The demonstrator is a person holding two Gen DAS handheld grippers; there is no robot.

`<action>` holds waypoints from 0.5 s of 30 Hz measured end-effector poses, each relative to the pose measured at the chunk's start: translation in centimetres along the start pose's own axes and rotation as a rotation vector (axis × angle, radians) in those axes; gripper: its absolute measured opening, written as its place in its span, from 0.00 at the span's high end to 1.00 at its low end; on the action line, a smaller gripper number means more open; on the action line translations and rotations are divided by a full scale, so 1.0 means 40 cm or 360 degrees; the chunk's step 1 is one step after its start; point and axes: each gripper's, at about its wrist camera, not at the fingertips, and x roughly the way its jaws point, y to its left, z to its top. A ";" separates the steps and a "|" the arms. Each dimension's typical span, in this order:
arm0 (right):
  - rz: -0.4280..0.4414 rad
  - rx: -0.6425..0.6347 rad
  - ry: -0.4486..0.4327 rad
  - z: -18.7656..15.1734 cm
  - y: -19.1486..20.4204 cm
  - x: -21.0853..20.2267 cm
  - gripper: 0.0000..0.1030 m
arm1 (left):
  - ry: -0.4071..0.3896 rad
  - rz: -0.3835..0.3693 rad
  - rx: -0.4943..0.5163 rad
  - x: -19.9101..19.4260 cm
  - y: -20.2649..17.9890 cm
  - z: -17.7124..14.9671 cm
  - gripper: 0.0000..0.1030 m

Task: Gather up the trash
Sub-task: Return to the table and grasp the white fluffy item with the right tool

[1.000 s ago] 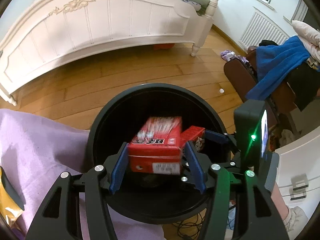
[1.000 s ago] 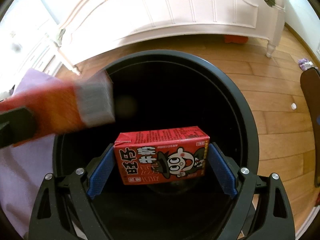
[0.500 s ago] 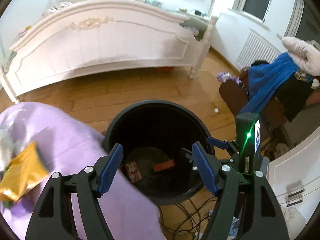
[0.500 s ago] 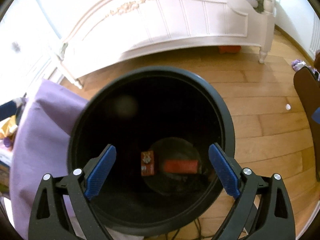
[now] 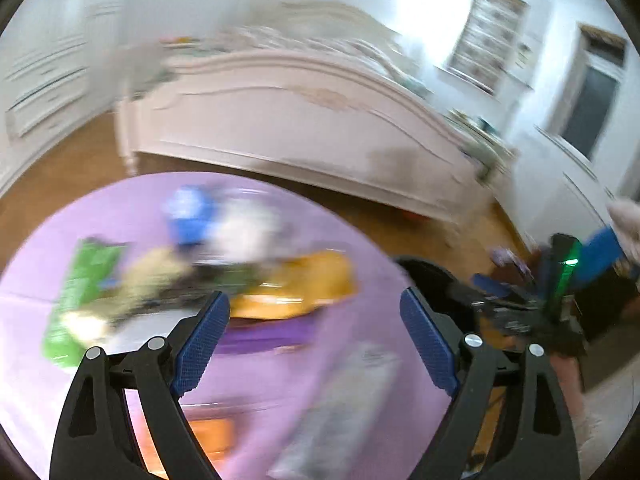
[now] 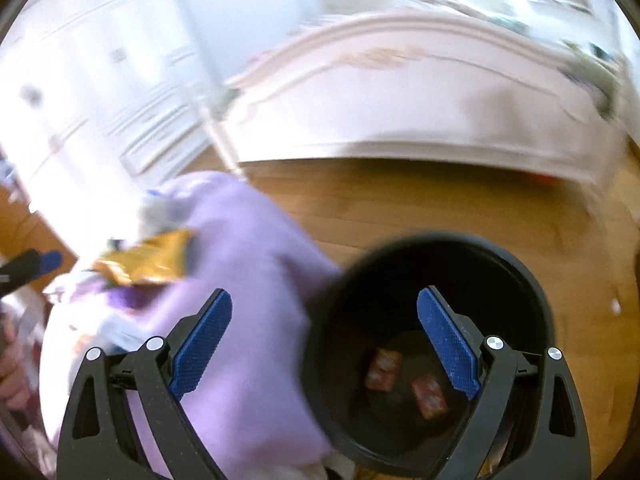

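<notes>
Black trash bin (image 6: 520, 264) on the wood floor has two red drink cartons (image 6: 383, 369) at the bottom. Just left of it, a purple-covered table (image 5: 280, 380) holds blurry wrappers, an orange bag (image 5: 304, 292). Left gripper (image 5: 314, 344) is opening, nothing between; right gripper (image 6: 324, 344) is spread, empty.

A white bed (image 5: 304, 120) with a carved footboard stands on the wooden floor (image 6: 420, 204). White drawers (image 5: 44, 92) line the wall — blurred. A lilac cloth (image 6: 256, 264) covers the table.

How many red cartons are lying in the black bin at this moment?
2. Both lie on the floor of the black bin: one red carton toward the left, the other just right of it. Blur and shadow could hide more.
</notes>
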 end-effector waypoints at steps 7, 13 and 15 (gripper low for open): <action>0.0244 -0.0264 0.0070 0.121 0.241 0.058 0.10 | -0.0036 0.0279 -0.0223 -0.057 0.277 -0.005 0.16; 0.0268 -0.0415 0.0160 0.186 0.354 0.152 0.10 | 0.0063 0.0387 -0.0245 -0.019 0.430 -0.011 0.17; 0.0261 -0.0446 0.0205 0.194 0.372 0.190 0.10 | 0.0104 0.0396 -0.0213 0.010 0.451 -0.009 0.17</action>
